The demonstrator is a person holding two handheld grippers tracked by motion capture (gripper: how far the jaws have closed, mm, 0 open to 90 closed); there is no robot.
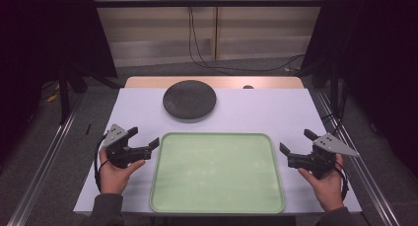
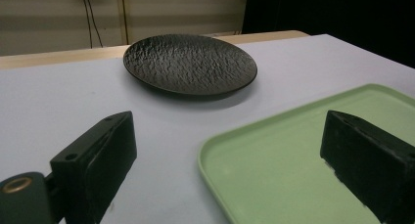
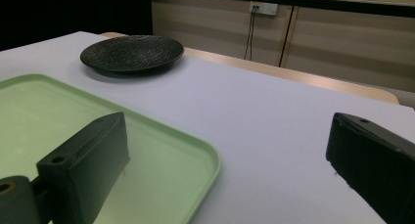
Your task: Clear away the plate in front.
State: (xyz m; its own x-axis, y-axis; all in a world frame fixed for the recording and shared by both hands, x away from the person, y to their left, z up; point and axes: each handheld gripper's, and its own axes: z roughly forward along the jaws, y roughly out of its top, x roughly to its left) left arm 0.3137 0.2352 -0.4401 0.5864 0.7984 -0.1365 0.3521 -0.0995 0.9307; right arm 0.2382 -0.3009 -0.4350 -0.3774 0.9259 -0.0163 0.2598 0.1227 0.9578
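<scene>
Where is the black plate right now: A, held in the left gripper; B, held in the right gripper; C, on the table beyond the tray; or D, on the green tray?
C: the plate lies flat on the table past the far edge of the tray, apart from it, with nothing between either gripper's jaws.

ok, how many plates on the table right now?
1. A black plate sits at the far middle of the table, just beyond the green tray and apart from it. The tray is bare, and nothing in view could hide another.
</scene>
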